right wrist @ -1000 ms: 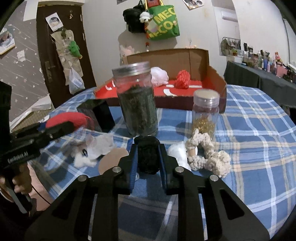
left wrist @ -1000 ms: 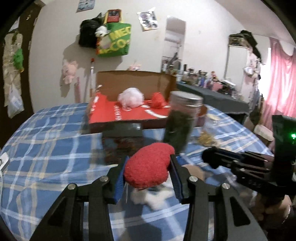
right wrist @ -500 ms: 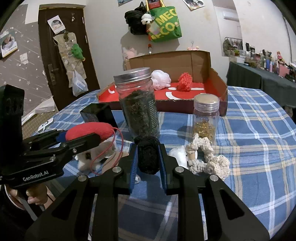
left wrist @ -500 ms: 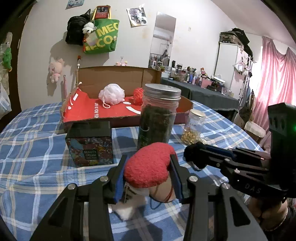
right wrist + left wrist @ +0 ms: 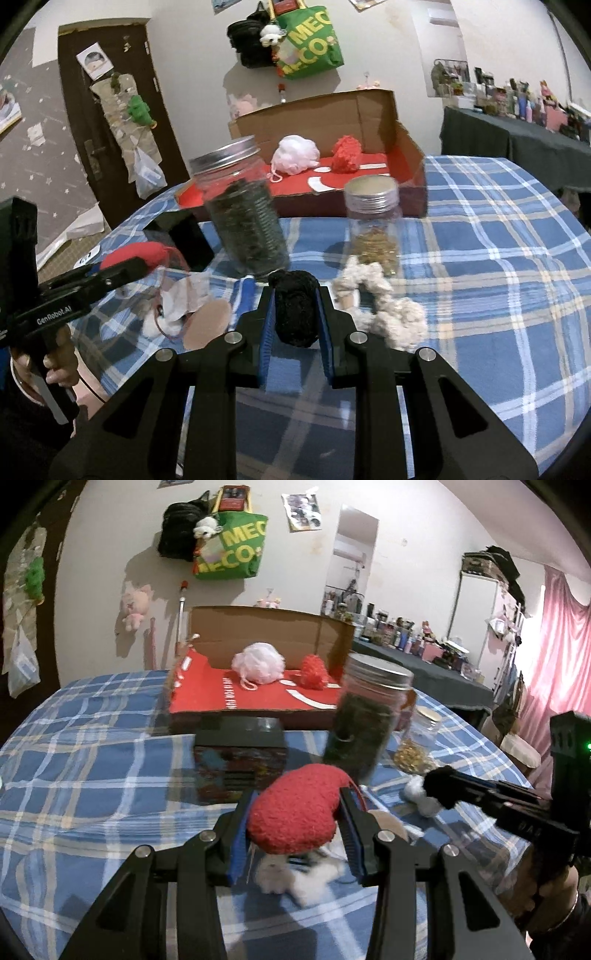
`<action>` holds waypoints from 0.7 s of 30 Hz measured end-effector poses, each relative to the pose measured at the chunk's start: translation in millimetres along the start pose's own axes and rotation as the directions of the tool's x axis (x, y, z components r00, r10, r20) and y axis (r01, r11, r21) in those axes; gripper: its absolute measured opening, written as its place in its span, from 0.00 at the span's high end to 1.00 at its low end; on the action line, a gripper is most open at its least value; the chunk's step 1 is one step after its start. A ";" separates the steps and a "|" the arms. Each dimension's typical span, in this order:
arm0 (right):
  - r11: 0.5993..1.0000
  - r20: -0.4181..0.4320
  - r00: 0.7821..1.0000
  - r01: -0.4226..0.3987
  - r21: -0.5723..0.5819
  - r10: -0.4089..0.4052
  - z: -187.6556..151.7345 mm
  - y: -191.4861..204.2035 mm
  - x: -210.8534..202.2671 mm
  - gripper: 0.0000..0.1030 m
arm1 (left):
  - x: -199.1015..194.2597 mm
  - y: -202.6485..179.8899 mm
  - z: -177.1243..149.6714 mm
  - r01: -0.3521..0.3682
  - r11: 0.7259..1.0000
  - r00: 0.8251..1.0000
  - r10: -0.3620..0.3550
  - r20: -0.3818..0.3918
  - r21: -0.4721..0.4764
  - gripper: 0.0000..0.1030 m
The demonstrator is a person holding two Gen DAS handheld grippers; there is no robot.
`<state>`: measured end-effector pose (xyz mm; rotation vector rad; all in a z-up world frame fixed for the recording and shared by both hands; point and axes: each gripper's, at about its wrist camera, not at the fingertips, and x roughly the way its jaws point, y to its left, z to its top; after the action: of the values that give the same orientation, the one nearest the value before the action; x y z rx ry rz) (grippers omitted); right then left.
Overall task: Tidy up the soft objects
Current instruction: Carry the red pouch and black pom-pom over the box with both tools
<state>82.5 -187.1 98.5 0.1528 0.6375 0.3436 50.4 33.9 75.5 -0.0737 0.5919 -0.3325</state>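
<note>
From my left wrist camera, my left tongs (image 5: 295, 830) are clenched on a red plush cushion (image 5: 295, 814), lifted off the blue plaid desk (image 5: 92, 775). Below it hangs or lies a white fluffy toy (image 5: 291, 880); I cannot tell whether it is attached to the cushion. Beyond the cushion stands the cardboard box (image 5: 258, 642) with its red floor, my landmark here. Inside it already sit a pale pink mesh pouf (image 5: 258, 662) and a red pom-pom (image 5: 314, 672), so I judge two soft things are sorted. In front of the box stand a dark printed tin (image 5: 240, 760), a tall jar of dark leaves (image 5: 364, 727) and a small jar (image 5: 419, 738); these are hard and look like they stay out.

From my right wrist camera, my right tongs (image 5: 295, 317) grip a black fuzzy ball (image 5: 297, 308), also clear of the desk. On the near side of the box, just in front of the small jar, a cream knotted rope toy (image 5: 384, 302) lies loose on the cloth. A round tan disc (image 5: 207, 321) lies to its left, near the white toy.

So I reckon the work is roughly midway: two pieces in the box, two in my tongs that need carrying across to it, and at least the rope toy left to fetch.
</note>
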 end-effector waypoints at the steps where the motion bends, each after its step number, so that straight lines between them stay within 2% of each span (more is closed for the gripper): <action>1: 1.000 -0.001 1.000 0.001 0.007 -0.001 0.7 -2.9 -1.0 0.80 | -1.3 3.3 0.3 -0.005 1.000 1.000 0.005 0.000 -0.004 0.56; 7: 0.999 -0.014 1.000 0.014 0.029 -0.013 3.6 -16.3 -3.4 0.80 | -8.0 28.9 -0.1 -0.009 0.998 1.000 0.007 -0.027 -0.055 0.56; 21: 0.993 -0.046 0.998 0.036 0.112 -0.031 16.8 -54.4 -9.2 0.80 | -25.5 90.0 0.1 -0.087 0.988 0.994 0.077 -0.079 -0.130 0.56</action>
<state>100.3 -241.7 103.7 0.2430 0.7028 0.2792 56.3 127.2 74.7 -0.1653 0.6880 -0.2165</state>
